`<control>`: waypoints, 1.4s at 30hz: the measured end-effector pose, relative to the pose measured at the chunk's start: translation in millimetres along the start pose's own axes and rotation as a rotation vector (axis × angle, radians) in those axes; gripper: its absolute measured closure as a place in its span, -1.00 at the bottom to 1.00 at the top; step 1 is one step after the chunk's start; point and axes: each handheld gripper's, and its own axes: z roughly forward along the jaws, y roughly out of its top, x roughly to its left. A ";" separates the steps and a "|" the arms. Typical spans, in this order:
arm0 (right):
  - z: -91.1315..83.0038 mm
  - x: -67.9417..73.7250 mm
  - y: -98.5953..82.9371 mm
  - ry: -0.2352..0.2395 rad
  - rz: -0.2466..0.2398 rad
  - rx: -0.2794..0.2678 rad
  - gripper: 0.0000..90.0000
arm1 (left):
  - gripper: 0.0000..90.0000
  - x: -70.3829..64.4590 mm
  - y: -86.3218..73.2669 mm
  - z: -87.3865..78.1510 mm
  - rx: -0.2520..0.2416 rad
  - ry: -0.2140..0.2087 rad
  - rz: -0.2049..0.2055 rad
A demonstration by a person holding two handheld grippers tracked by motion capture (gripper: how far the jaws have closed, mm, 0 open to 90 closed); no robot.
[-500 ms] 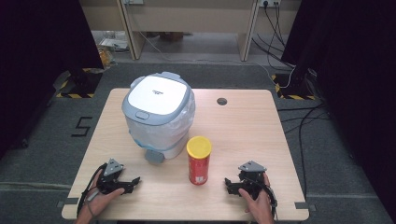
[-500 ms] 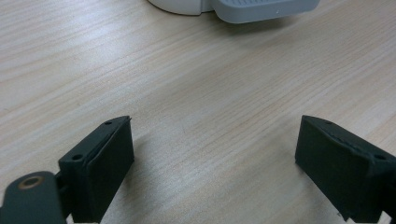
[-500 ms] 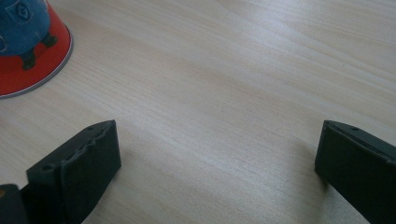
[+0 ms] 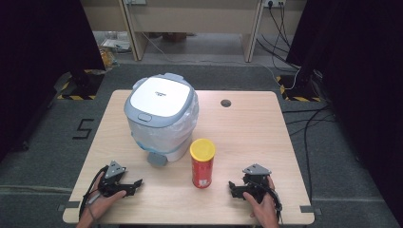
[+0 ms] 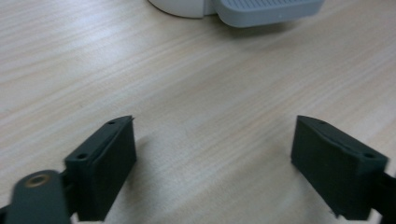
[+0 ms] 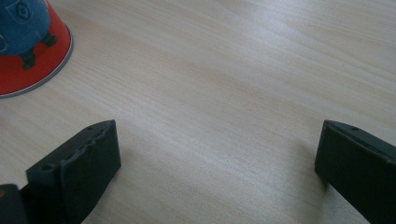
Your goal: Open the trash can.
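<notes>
While both tongs, left [image 4: 135, 183] and right [image 4: 231, 186], are sitting wide open and empty, nothing's changing since earlier; can [image 4: 202, 163] is waiting untouched mid-frame.

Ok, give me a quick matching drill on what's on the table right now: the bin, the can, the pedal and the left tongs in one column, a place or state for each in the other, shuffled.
Things:
1. bin
2. can
3. pedal
4. left tongs

Places or states:
A. open, resting on the table at the near left
B. sticks out at the foot of the bin
C. lid shut, plastic liner showing under it
D. upright between the two hands, yellow lid on

Pairs: 1-C, 2-D, 3-B, 4-A
</notes>
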 end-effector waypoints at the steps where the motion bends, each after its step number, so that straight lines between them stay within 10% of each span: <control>1: 0.0 0.0 0.0 0.000 0.000 0.000 -0.99 | -0.67 1.0 1.0 1.0 -0.002 0.001 -0.007; 24: 0.0 -0.1 0.0 0.001 -0.001 0.000 -0.99 | -0.67 23.9 41.7 29.7 -0.100 0.005 -0.103; 42: 0.0 0.0 0.0 0.000 -0.001 0.001 -0.99 | -0.68 10.5 60.2 45.4 -0.115 -0.014 -0.098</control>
